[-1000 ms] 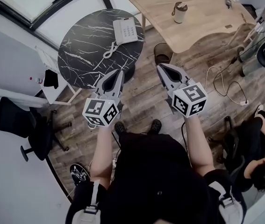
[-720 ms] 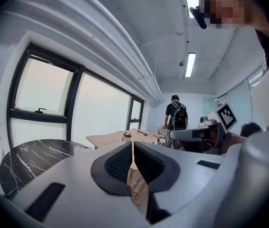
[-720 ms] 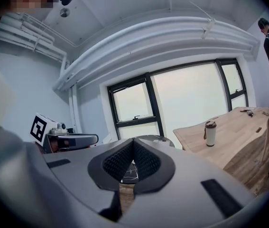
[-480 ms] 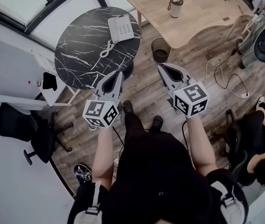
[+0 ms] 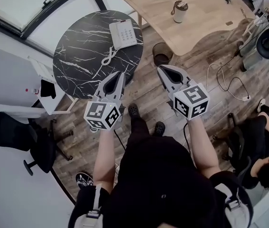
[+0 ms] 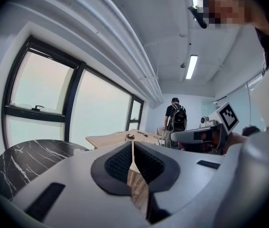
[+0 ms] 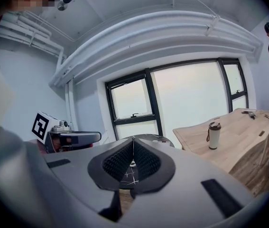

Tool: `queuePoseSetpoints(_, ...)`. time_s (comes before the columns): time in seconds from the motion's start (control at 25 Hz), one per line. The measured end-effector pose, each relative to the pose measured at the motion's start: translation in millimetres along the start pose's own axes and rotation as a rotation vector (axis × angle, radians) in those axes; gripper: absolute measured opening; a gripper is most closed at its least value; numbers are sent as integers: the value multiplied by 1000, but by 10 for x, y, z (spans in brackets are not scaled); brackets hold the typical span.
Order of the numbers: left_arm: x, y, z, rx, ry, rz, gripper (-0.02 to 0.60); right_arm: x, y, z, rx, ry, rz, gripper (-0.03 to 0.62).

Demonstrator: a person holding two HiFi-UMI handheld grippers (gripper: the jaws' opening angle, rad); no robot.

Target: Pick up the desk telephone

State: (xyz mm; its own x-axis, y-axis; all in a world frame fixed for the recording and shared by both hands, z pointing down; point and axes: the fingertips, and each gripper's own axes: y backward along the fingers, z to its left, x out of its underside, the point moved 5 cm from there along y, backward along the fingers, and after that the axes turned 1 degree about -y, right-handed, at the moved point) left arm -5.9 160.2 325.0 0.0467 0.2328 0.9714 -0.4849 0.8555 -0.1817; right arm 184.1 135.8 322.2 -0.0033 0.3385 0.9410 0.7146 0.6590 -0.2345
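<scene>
Grey jaws on the left gripper (image 5: pixel 119 73) and right gripper (image 5: pixel 161 68) are pressed together, holding nothing, near the marble table (image 5: pixel 77 42). The white phone (image 5: pixel 123 34) lies by its far right edge. Its coiled cord (image 5: pixel 108 57) could snag, or a nudge could push it off. No writing is legible.

A round black marble table (image 5: pixel 77 56) stood beside a wooden table (image 5: pixel 210 25) bearing a lidded tumbler (image 5: pixel 179 11), with what looked like a dark waste bin (image 5: pixel 161 55) on the floor between them.
</scene>
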Motion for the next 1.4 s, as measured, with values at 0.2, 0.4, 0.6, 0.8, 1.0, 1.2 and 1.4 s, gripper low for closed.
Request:
queuePoseSetpoints(0.2,-68,-226,379,15,6,3,26,-113,-377,-60,9,5,15,31)
queuePoseSetpoints(0.4,-210,-474,751,44,-2,1,26,-278,-761,-138,32,3,18,31)
queuePoseSetpoints(0.6,-321,-638,1124,67,-12,2,26,-396,-1109,-147,63,3,16,31)
queuePoseSetpoints(0.8,-368,-779,1446,97,-20,13,26,-446,-1405,-147,97,2,19,31)
queuePoseSetpoints(1.0,-400,-860,1718,130,-28,23,26,-473,-1679,-157,131,-2,25,32)
queuePoseSetpoints(1.2,-352,-929,1952,144,-25,36,28,-454,-1882,-162,158,1,45,32)
queuePoseSetpoints(1.4,-209,-966,2100,154,1,77,28,-344,-1983,-161,186,-4,79,32)
